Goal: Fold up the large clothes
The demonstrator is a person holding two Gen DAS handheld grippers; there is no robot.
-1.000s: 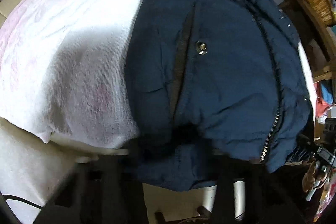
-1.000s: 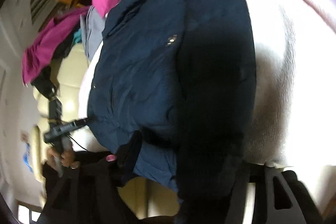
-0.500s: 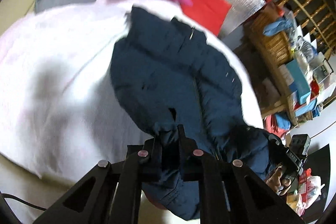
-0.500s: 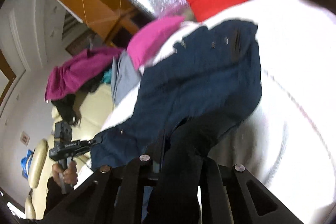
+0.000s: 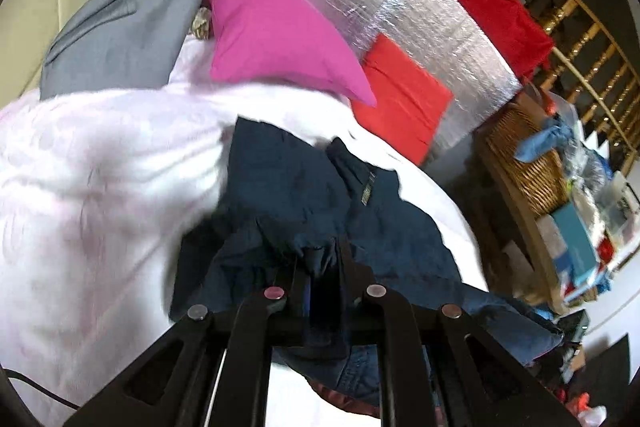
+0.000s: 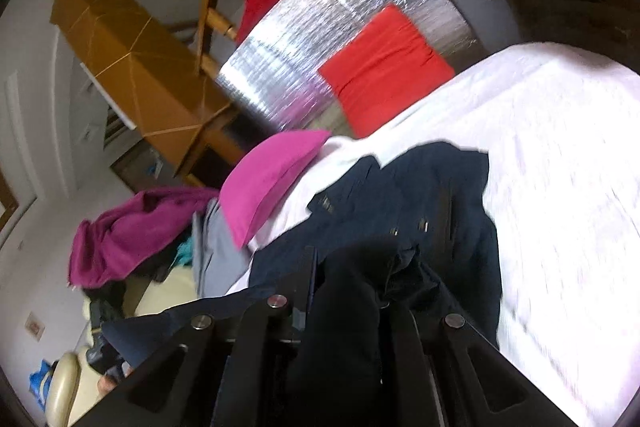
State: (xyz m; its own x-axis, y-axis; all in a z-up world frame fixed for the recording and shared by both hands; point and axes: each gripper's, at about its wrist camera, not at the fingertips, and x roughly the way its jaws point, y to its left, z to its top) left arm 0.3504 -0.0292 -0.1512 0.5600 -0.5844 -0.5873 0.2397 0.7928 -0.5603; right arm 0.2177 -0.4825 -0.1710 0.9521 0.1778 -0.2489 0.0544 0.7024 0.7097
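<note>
A navy padded jacket (image 5: 304, 195) lies on a white towel-covered surface (image 5: 80, 195), its near hem lifted and bunched. My left gripper (image 5: 320, 259) is shut on that hem, cloth pinched between the black fingers. In the right wrist view the same jacket (image 6: 432, 195) hangs from my right gripper (image 6: 360, 275), which is shut on a fold of the dark cloth that drapes over its fingers. The far part of the jacket still rests on the white cover (image 6: 560, 167). The other gripper and a hand (image 6: 108, 367) show at lower left.
A magenta pillow (image 5: 272, 39) and grey garment (image 5: 120, 27) sit at the far edge. Behind stand a silver foil panel (image 5: 408, 19), a red cushion (image 5: 400, 95), a red cloth on a wooden railing (image 5: 492, 11) and a wicker basket (image 5: 524, 163). Purple clothing (image 6: 132, 231) lies on a cream chair.
Both grippers closed on the jacket's near hem and rose with it, tilting up. The jacket, flat a second ago, is now bunched and pulled off the towel toward the pillows.
</note>
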